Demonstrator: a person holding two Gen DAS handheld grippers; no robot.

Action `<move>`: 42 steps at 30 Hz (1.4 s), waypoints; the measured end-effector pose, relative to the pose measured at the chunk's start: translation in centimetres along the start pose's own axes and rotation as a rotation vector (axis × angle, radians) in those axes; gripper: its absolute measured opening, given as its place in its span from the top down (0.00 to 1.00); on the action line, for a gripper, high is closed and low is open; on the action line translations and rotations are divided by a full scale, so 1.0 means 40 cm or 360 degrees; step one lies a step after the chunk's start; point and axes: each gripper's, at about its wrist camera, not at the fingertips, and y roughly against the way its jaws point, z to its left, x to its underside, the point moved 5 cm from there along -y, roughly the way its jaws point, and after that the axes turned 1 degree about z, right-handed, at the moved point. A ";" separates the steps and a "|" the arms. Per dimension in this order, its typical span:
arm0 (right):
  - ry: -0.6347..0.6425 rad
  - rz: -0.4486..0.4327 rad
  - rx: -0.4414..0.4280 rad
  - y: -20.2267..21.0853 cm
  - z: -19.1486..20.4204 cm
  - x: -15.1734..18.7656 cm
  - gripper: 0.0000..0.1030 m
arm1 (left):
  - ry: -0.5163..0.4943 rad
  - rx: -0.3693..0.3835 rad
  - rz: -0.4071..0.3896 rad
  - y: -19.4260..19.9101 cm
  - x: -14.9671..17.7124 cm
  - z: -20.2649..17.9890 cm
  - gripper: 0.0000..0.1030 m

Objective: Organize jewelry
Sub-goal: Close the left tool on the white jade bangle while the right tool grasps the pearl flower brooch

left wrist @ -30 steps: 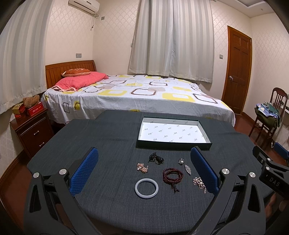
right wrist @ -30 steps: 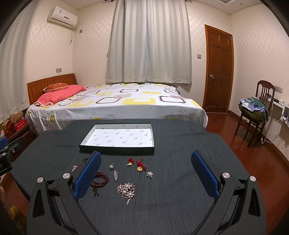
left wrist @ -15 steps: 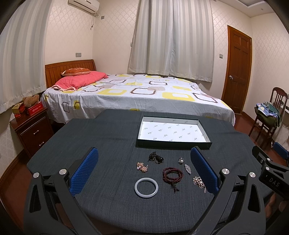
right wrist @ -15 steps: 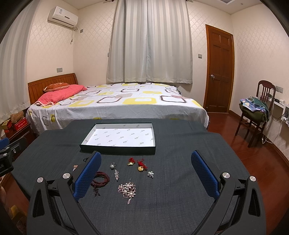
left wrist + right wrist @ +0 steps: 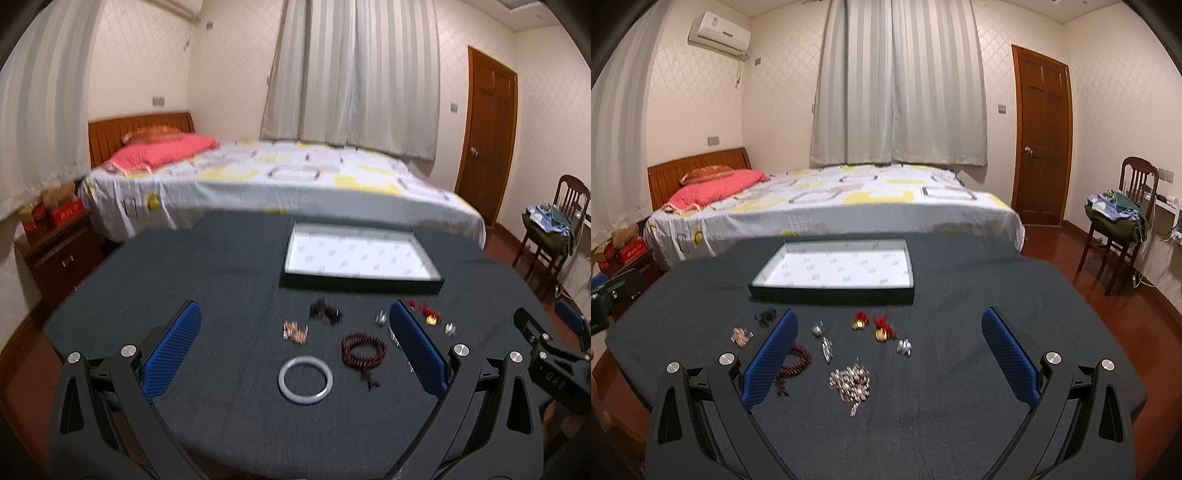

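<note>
Both cameras have shifted since half a second ago: the left wrist view has swung so the red-tasselled charms now show past its right finger, and both pictures are blurred by motion. The jewelry itself lies where it did, loose on the dark tabletop just near of the tray.

The white bangle lies nearest, between the fingers of the left claw, which is spread wide and holds nothing. Just right of it is the dark red bead bracelet; farther off are a rose-gold piece and a black piece.

In the right wrist view the pearl cluster brooch lies between the fingers of the right claw, also spread wide and holding nothing. A small silver piece sits right of the brooch, near the charms.

The shallow tray with its white patterned lining holds no jewelry. Beyond the tabletop stands the bed, with a wooden door and a chair at far right.
</note>
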 end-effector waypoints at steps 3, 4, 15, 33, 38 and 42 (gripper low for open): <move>0.0017 0.0101 -0.0014 -0.067 0.005 0.070 0.06 | 0.0044 0.0027 0.0118 -0.080 0.060 0.015 0.04; 0.0017 0.0129 -0.0018 -0.084 0.005 0.088 0.06 | 0.0051 0.0032 0.0147 -0.101 0.075 0.018 0.04; -0.0016 0.0344 -0.0054 -0.198 0.005 0.196 0.06 | 0.0054 0.0061 0.0501 -0.305 0.209 0.021 0.05; 0.0004 0.0444 -0.0085 -0.244 0.027 0.215 0.06 | -0.0076 0.0016 0.0522 -0.378 0.242 0.005 0.33; 0.0031 0.0466 -0.0094 -0.260 0.042 0.205 0.06 | -0.0065 0.0020 0.0521 -0.376 0.239 0.011 0.33; 0.0053 0.0482 -0.0111 -0.281 0.056 0.188 0.07 | -0.0050 -0.0013 0.0493 -0.372 0.227 0.026 0.33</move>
